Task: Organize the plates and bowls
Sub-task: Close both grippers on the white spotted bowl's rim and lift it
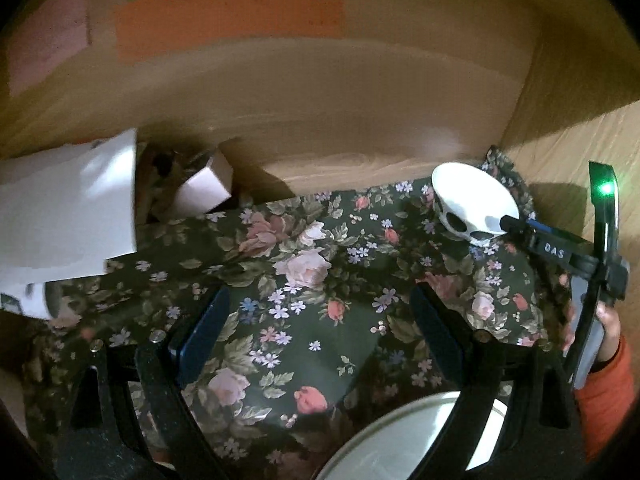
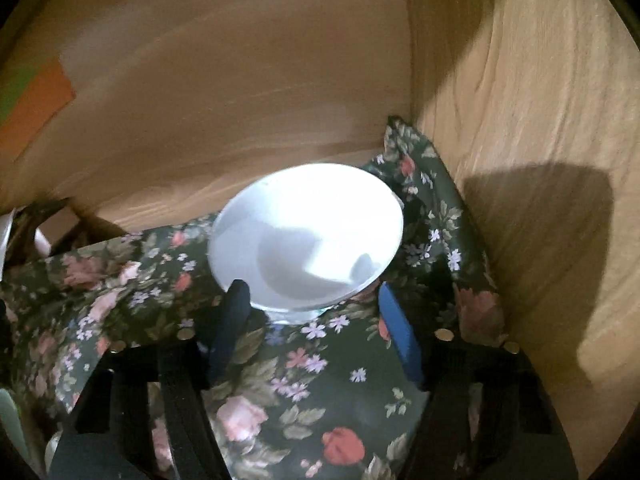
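A white bowl (image 2: 308, 236) with dark patches on its outside (image 1: 472, 204) stands tilted on the floral cloth (image 1: 304, 240), near the back right corner of a wooden compartment. My right gripper (image 2: 310, 290) is open. Its fingertips flank the bowl's lower part and foot from the near side, and cloth shows between the foot and the right finger. In the left wrist view one finger (image 1: 516, 226) of it touches the bowl's rim. My left gripper (image 1: 320, 292) hangs open over the cloth with nothing between its fingers. A white plate (image 1: 400, 440) lies at the bottom edge, partly under its right finger.
Wooden walls close the compartment at the back (image 1: 360, 92) and right (image 2: 540, 160). A white sheet or box (image 1: 68, 216) and a small cardboard box (image 1: 206, 188) sit at the left. Coloured paper patches (image 1: 228, 12) are on the back wall. A hand in an orange sleeve (image 1: 608, 392) holds the right gripper.
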